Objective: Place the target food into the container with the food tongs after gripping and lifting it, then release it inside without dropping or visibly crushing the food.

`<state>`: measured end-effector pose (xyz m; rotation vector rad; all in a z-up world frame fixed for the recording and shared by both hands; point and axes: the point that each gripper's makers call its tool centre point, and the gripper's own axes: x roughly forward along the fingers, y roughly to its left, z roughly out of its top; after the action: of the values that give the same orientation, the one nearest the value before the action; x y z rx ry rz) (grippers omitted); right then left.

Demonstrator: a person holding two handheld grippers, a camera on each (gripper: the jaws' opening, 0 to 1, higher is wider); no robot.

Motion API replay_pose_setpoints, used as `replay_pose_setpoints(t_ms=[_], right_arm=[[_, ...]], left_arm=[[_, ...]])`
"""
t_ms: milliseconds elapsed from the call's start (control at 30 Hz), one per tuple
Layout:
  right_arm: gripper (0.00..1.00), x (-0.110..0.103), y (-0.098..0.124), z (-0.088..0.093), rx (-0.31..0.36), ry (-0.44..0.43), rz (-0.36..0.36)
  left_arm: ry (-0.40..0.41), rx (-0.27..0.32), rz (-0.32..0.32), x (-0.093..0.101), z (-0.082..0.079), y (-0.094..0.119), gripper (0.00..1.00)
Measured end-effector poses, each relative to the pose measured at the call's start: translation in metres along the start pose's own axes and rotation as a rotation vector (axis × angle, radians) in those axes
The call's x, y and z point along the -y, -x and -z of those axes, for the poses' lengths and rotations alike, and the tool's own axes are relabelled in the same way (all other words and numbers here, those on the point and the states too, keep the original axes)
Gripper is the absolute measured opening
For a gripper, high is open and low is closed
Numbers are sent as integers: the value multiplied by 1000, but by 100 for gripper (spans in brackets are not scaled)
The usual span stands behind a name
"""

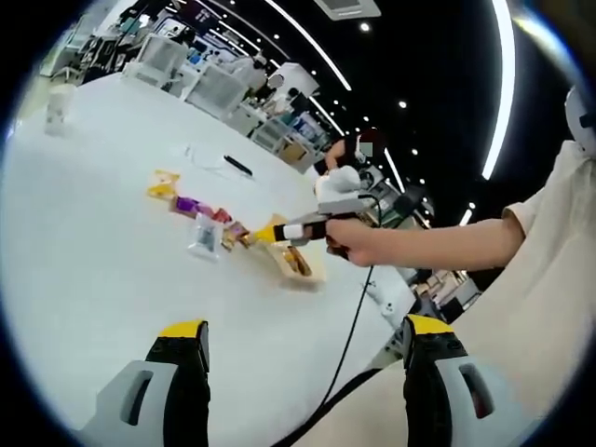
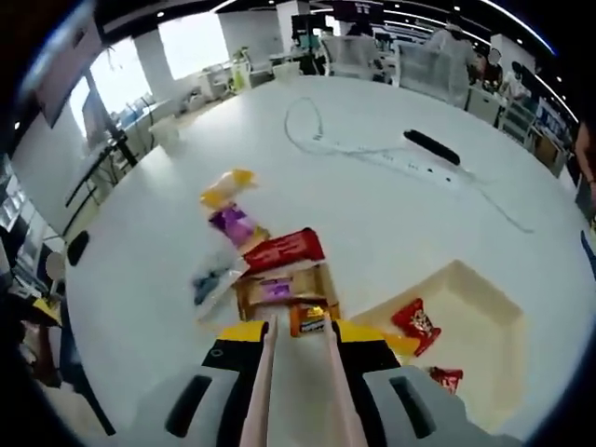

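On the white bench (image 2: 391, 214), the tongs (image 2: 298, 372) held by the right tool (image 2: 300, 346) are closed on an orange snack (image 2: 310, 319) just beside the container (image 2: 484, 307); two packets (image 2: 416, 323) are already inside. The left tool (image 1: 303, 358) is spread, empty. Transfer and release remain.

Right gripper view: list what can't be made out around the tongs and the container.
- Tongs tips: meet an orange packet; whether they pinch it is unclear.
- Container: near corner cut off behind the right gripper.
- Red packet inside: print too small to read.
- Left gripper view: snacks too small to identify.
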<state>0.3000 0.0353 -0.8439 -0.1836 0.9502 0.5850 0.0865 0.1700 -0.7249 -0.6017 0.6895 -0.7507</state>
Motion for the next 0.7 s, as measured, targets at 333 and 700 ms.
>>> replay_pose_setpoints(t_ms=[333,700], right_arm=[[26,-3,2,-1,-29,44,40],[26,8,3,0,-25,27,69]], left_arm=[[5,-9,6,-3,-1,-2,86],[17,-11,3,-7,2,0,86]])
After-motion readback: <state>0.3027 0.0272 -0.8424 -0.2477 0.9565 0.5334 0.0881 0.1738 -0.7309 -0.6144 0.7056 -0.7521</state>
